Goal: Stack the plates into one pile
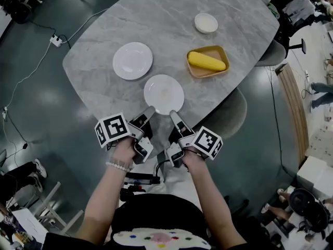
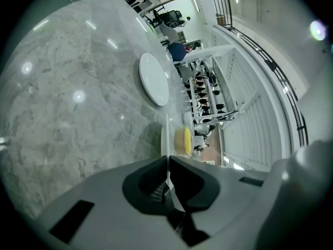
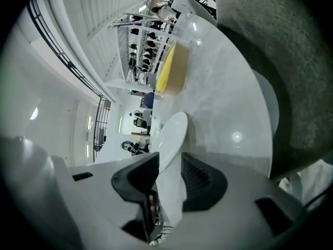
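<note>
Clamped almost shut with the left hand-held gripper (image 1: 150, 110) on the near plate (image 1: 164, 94), thin white rim pinched between the jaws. Sitting by the table's (image 1: 156, 14) front edge, that plate. Spread wide on the right hand-held gripper (image 1: 173, 114), same rim loose in the gap, no squeeze. Caught by the left gripper view, not the right: the second plate (image 2: 153, 79), further left. Clear only from the head view: small dish (image 1: 206, 23) beyond the corn (image 1: 207, 61) in its yellow tray (image 1: 221, 51).
</note>
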### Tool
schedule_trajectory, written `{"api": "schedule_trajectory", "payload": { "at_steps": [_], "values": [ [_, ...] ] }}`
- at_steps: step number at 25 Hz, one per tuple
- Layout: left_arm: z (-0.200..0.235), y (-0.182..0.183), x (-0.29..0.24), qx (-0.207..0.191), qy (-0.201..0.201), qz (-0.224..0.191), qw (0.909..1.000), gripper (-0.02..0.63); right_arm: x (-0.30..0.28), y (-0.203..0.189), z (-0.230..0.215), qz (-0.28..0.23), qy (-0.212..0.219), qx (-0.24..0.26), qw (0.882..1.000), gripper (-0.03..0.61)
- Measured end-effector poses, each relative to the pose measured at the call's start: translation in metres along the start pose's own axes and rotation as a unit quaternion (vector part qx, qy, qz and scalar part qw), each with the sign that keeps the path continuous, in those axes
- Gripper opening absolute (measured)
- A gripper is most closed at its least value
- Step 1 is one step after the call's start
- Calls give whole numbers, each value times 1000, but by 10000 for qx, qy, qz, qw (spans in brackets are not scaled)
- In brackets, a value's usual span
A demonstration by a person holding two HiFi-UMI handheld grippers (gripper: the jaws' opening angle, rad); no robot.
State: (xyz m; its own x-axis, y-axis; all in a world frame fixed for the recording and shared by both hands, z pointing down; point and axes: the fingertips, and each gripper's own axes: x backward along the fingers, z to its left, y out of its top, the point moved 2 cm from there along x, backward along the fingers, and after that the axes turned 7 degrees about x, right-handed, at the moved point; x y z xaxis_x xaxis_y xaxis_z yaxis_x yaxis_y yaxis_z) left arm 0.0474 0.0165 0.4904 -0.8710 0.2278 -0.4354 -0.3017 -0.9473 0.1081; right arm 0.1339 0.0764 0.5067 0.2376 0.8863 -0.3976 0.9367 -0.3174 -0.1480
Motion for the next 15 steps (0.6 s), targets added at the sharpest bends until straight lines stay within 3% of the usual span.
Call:
{"api": "schedule_trajectory", "payload": {
  "at_steps": [6,15],
  "values": [
    [3,1,3,-9,13,-68,10000,25,-4,-2,0,36,-96,94,9999,64],
    [2,6,9,-182,-43,-214,9996,26,-7,1,13,71,-123,625,9979,58]
  ]
}}
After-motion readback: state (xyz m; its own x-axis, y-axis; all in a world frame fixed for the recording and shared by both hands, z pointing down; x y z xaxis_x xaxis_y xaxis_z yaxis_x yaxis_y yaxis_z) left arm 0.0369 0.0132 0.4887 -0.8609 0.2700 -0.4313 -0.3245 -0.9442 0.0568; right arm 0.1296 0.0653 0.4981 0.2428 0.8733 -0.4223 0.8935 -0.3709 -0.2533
